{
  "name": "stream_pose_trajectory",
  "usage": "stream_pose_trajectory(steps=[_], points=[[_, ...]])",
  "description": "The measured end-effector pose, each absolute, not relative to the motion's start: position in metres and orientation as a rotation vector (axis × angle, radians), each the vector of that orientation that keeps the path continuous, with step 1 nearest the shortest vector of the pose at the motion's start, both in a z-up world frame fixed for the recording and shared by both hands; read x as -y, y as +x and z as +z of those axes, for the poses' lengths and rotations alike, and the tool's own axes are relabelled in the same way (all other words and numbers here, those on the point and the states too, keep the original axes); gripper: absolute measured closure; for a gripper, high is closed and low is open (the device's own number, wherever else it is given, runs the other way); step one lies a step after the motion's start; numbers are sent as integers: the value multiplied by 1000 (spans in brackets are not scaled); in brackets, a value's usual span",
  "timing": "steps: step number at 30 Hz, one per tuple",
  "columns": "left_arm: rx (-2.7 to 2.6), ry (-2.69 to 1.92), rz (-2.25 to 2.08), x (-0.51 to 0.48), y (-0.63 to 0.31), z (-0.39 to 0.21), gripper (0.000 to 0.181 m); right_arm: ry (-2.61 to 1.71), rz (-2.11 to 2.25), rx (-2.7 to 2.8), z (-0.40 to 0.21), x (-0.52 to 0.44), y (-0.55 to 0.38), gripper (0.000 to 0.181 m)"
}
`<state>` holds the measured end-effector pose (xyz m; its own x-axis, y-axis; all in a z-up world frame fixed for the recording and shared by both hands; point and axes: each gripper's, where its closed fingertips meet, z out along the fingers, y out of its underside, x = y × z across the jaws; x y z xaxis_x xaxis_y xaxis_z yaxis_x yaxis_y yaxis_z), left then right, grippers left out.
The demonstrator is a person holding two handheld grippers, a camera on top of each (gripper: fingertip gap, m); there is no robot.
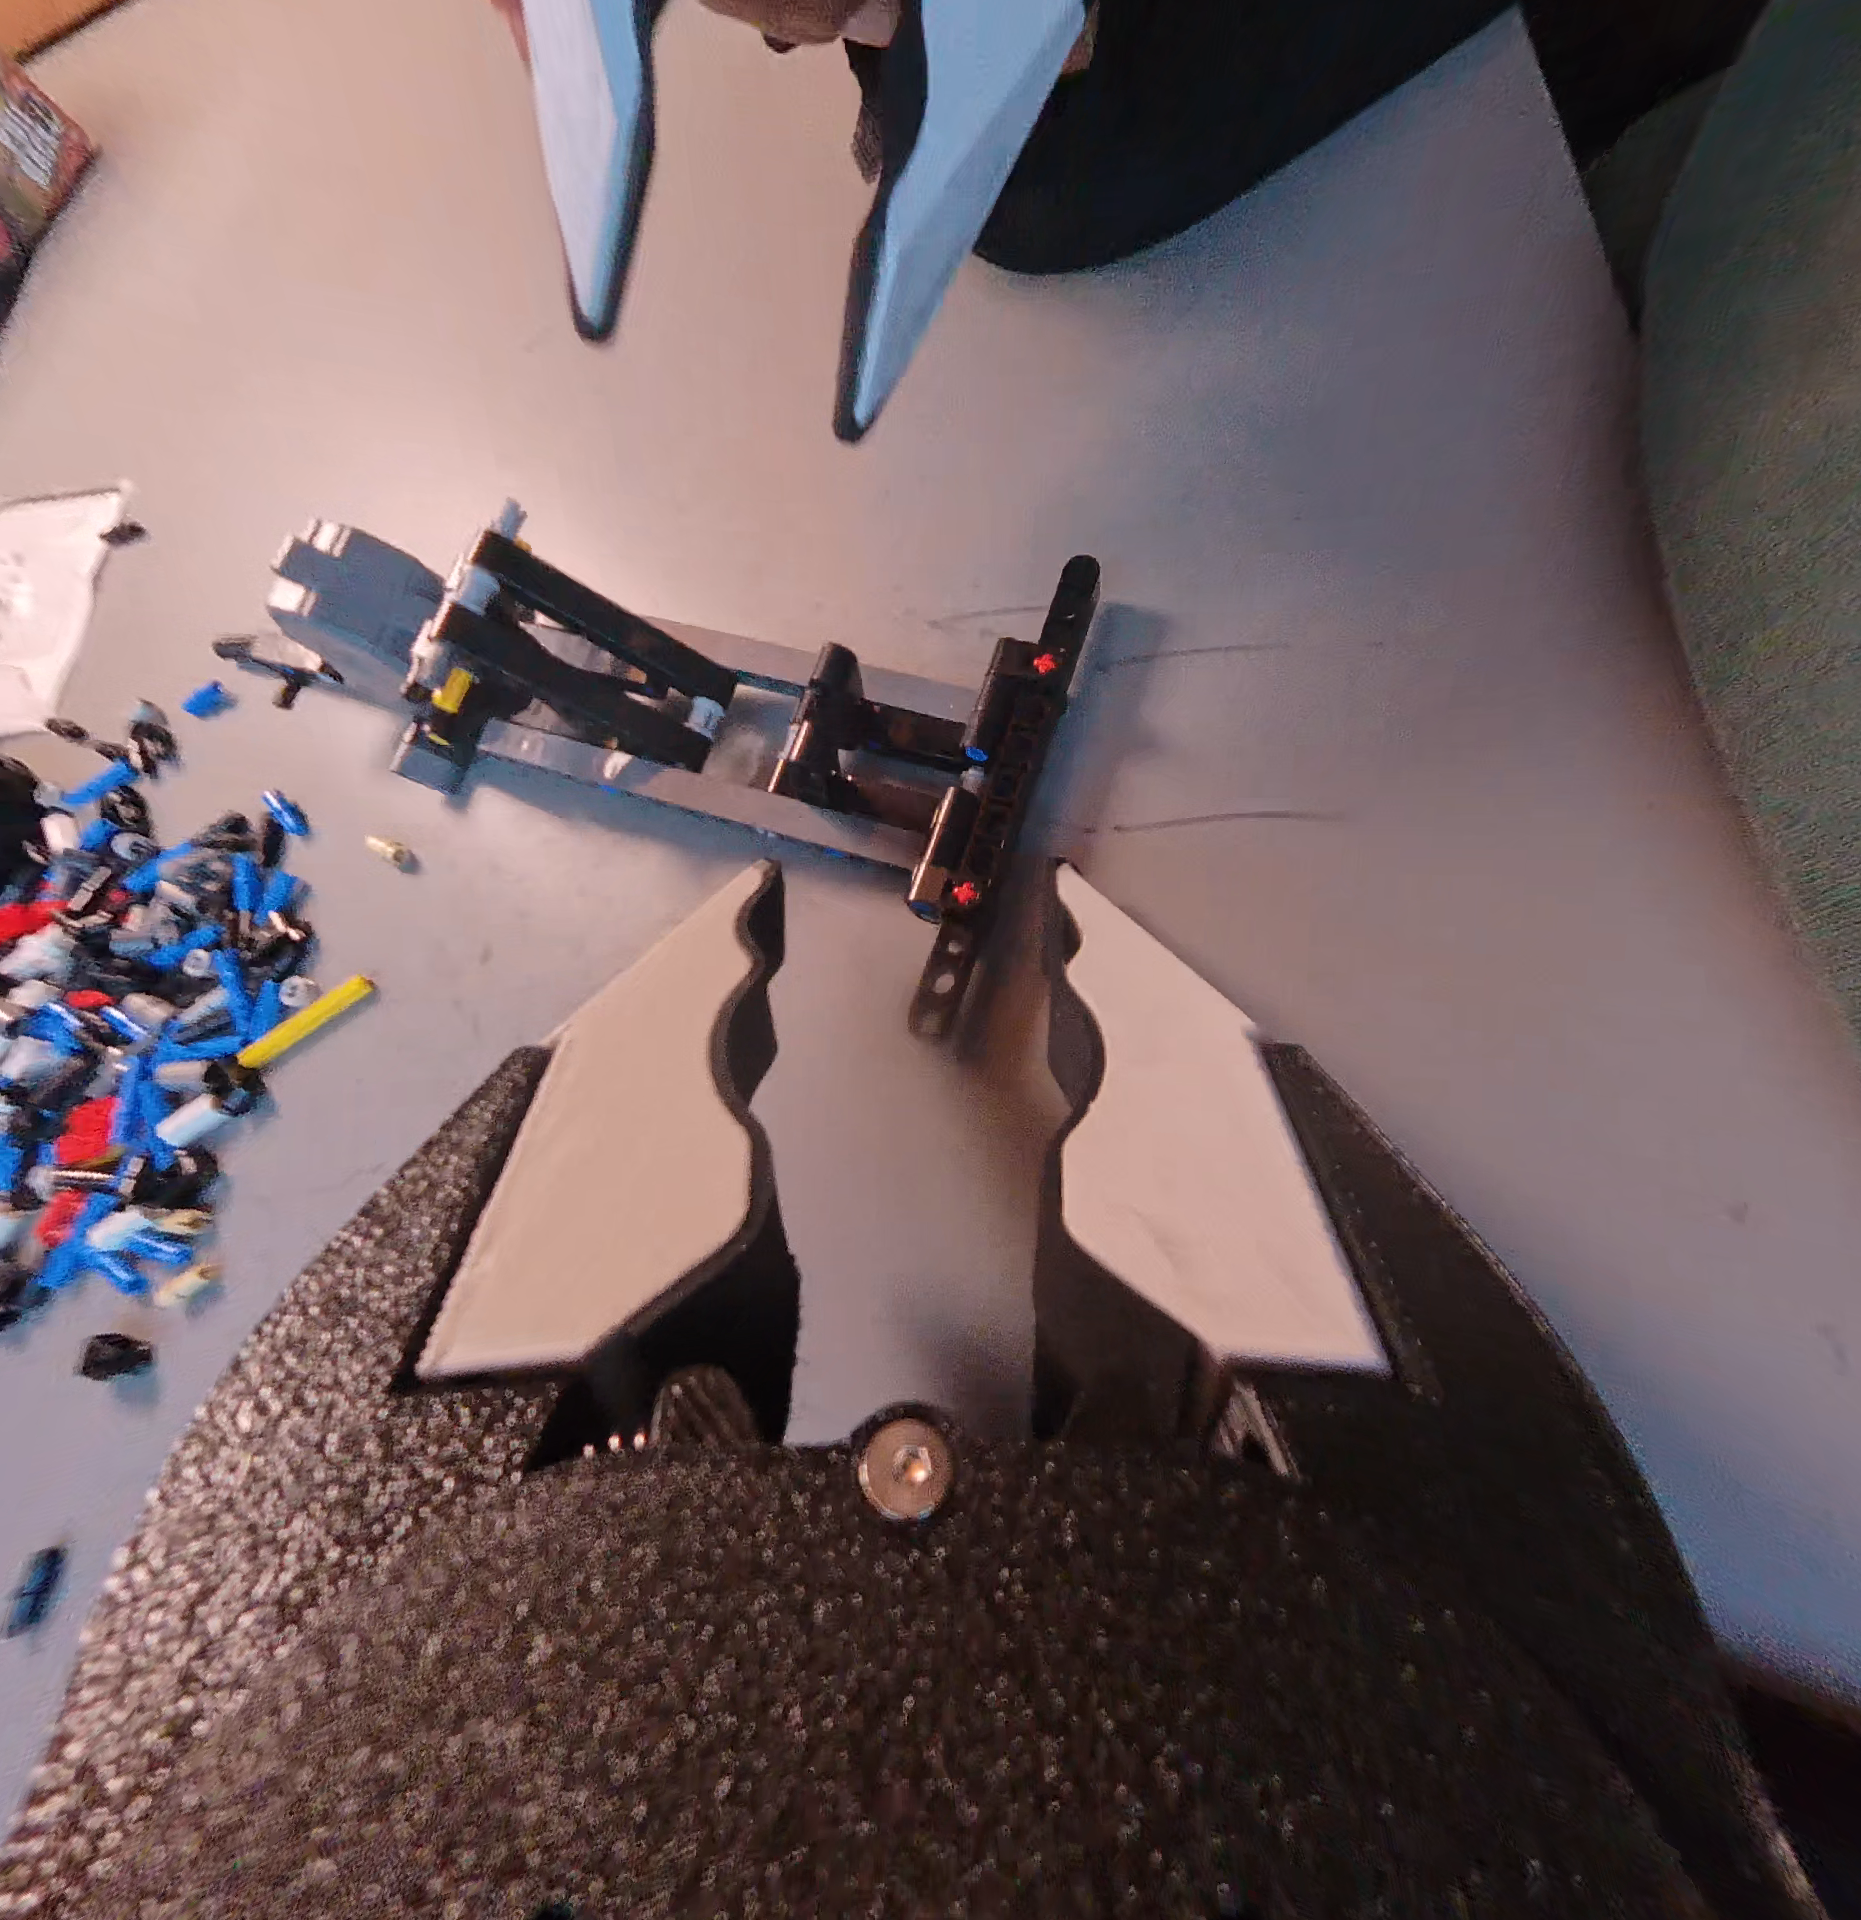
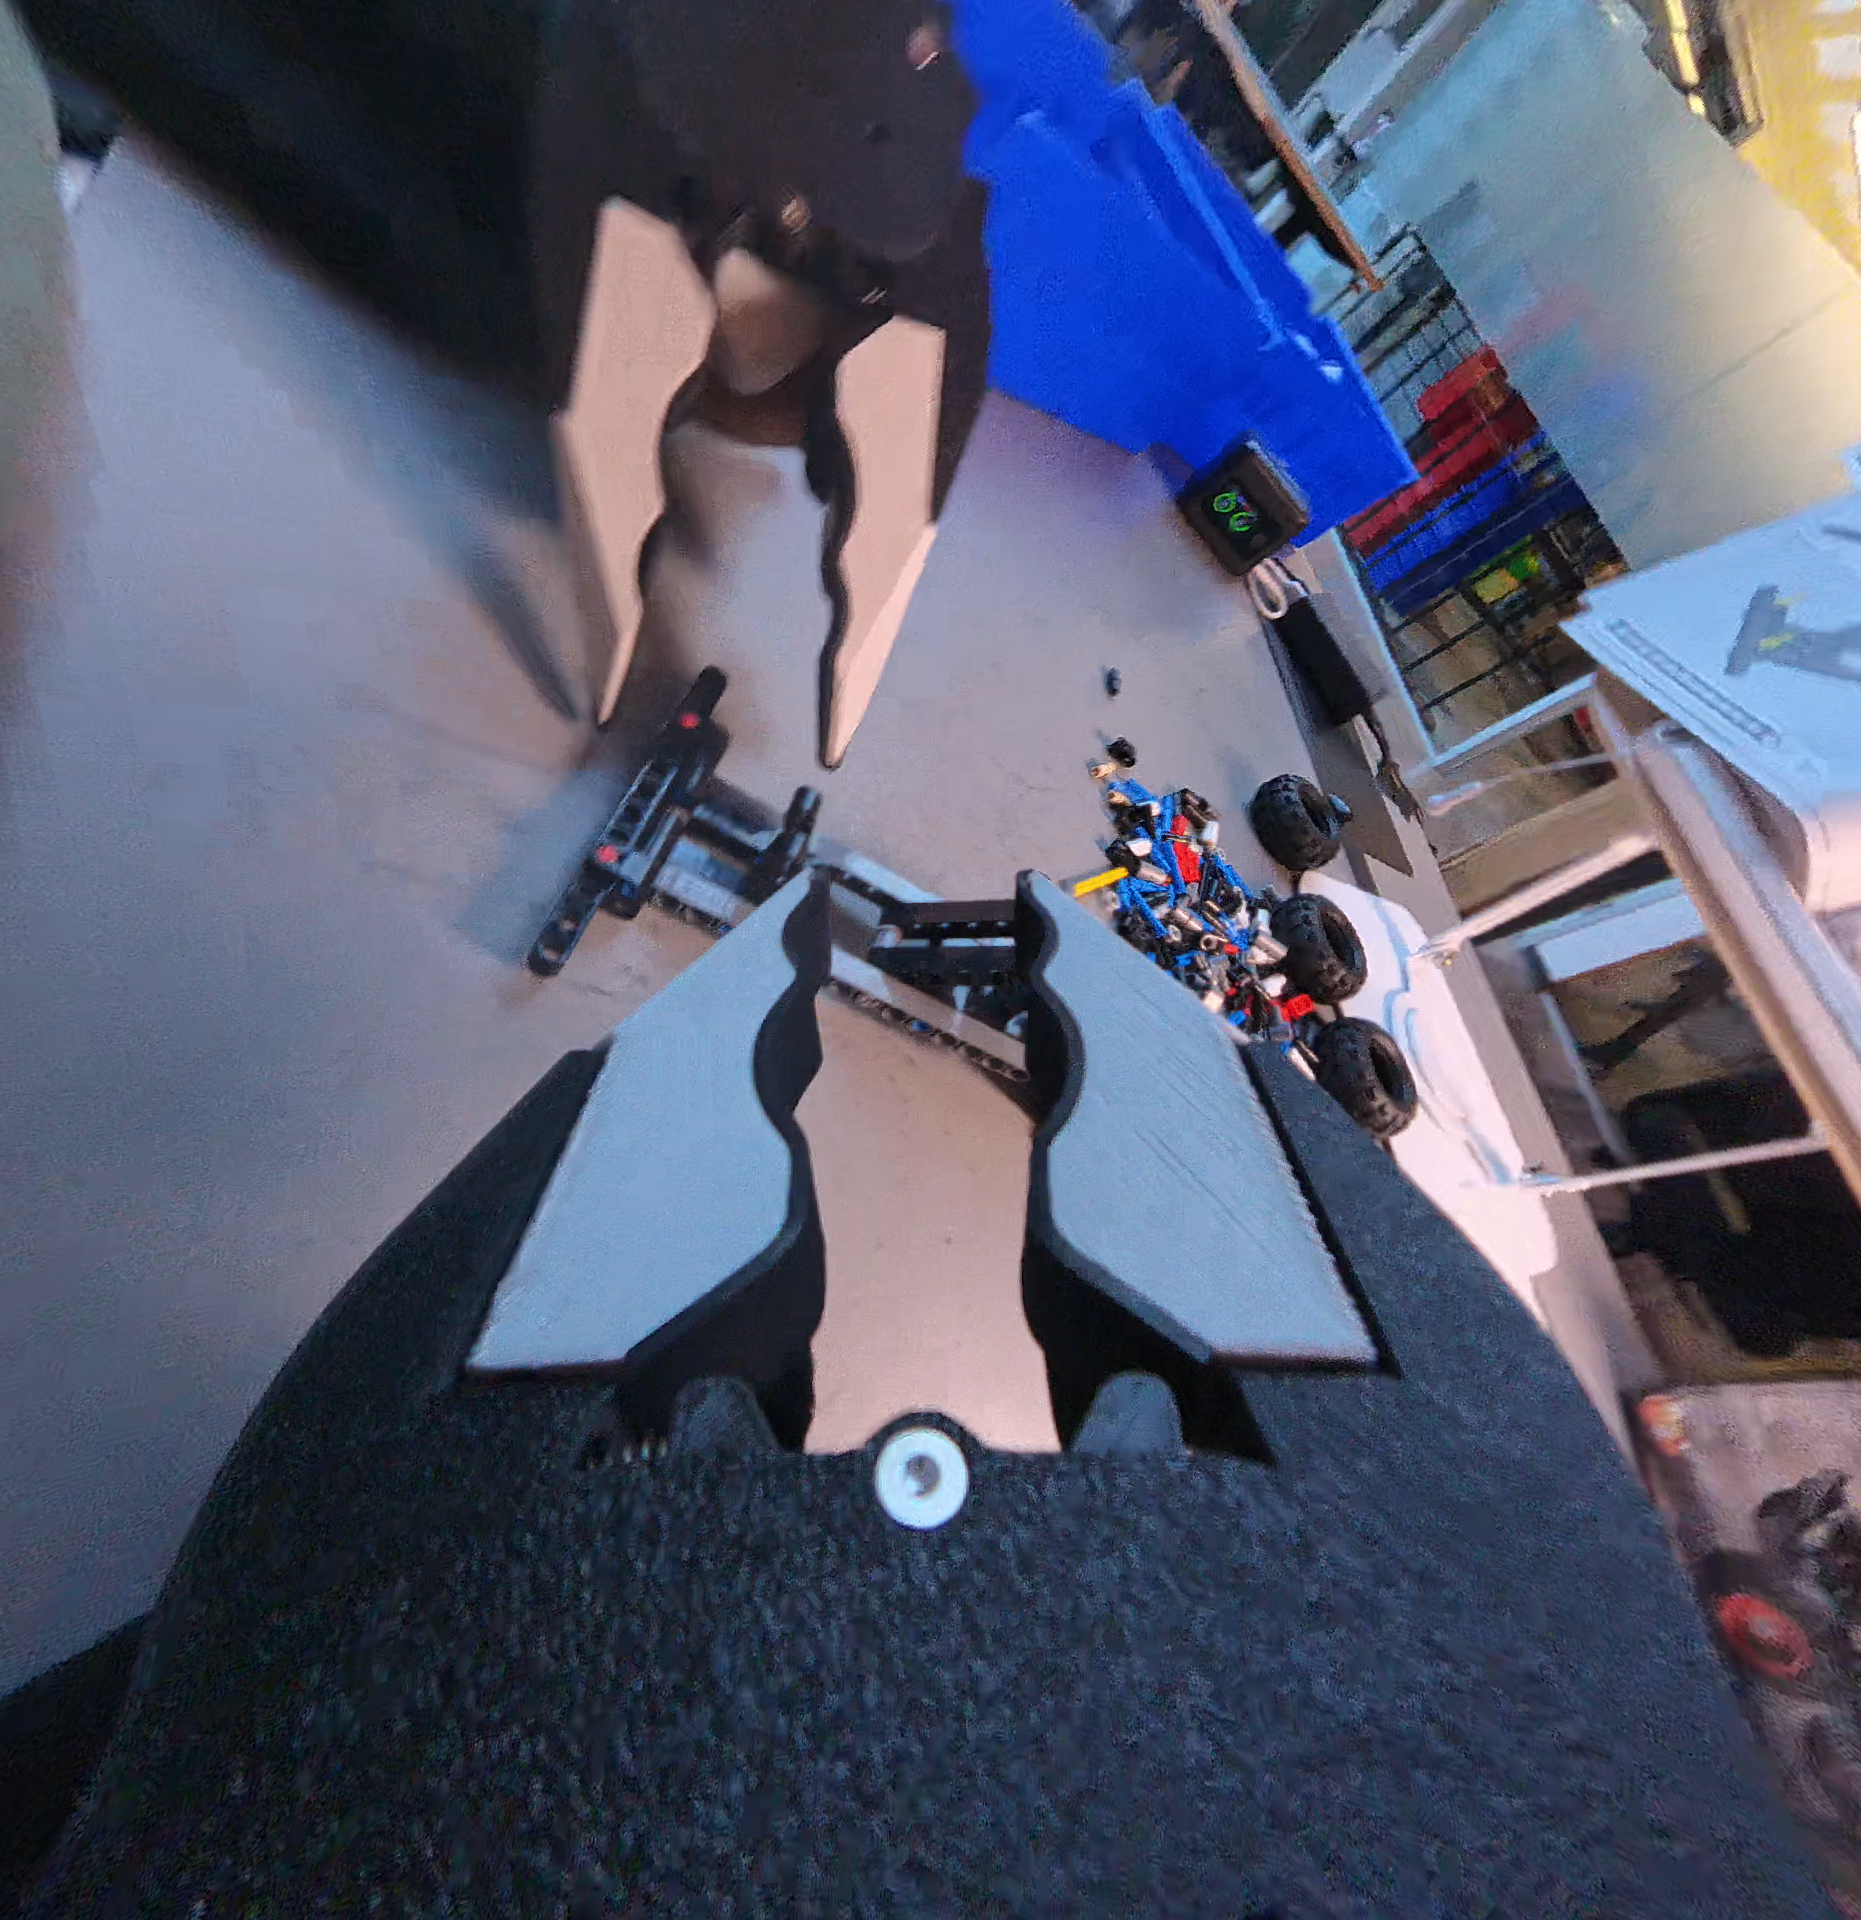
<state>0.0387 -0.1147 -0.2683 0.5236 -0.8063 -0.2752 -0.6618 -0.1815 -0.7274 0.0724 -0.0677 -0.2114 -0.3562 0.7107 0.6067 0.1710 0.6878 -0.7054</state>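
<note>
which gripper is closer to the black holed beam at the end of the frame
Left. The left gripper is open with the beam right at its fingertips, partly between the fingers. The right gripper is open and hangs off on the frame's far side, clear of it.

One partly built black-and-grey brick frame (image 1: pixel 697 717) is counted at the centre. One heap of small loose parts (image 1: pixel 105 1039) lies at nine o'clock. Three black tyres (image 2: pixel 1321 945) are counted at three o'clock in the right wrist view. Two grippers are seen.
</note>
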Motion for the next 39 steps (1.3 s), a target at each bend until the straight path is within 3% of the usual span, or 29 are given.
stream_pose_trajectory(steps=[5, 8, 11, 14, 20, 24, 26, 29, 34, 39], points=[[-1004, -1899, -472, 112, 37, -246, 122, -930, 947, 1620, -165, 34, 56, 135], [-771, -1756, -520, 92, 19, -205, 123, -952, 997, 1463, -135, 10, 39, 152], [-542, -1621, -540, 71, -9, -169, 117, -937, 1022, 1384, -112, -8, 16, 181], [-362, -1507, -564, 49, -36, -142, 108, -909, 1105, 1382, -96, -11, -13, 181], [-183, -1352, -362, 0, -98, -105, 150, -950, 1198, 1421, -93, -21, -76, 181], [-84, -1411, -350, -24, -128, -116, 181, -1058, 1246, 1460, -111, -31, -99, 181], [-52, -1445, -374, -25, -136, -125, 181, -1104, 1134, 1592, -132, -30, -99, 181], [-86, -1489, -318, -24, -141, -134, 181, -1195, 920, 1853, -166, -20, -92, 162], [-109, -1520, -287, -23, -143, -145, 177, -1476, 595, 2312, -235, 0, -68, 159], [-146, -1537, -253, -14, -142, -145, 170, -1655, 402, 2411, -268, -5, -58, 160]])
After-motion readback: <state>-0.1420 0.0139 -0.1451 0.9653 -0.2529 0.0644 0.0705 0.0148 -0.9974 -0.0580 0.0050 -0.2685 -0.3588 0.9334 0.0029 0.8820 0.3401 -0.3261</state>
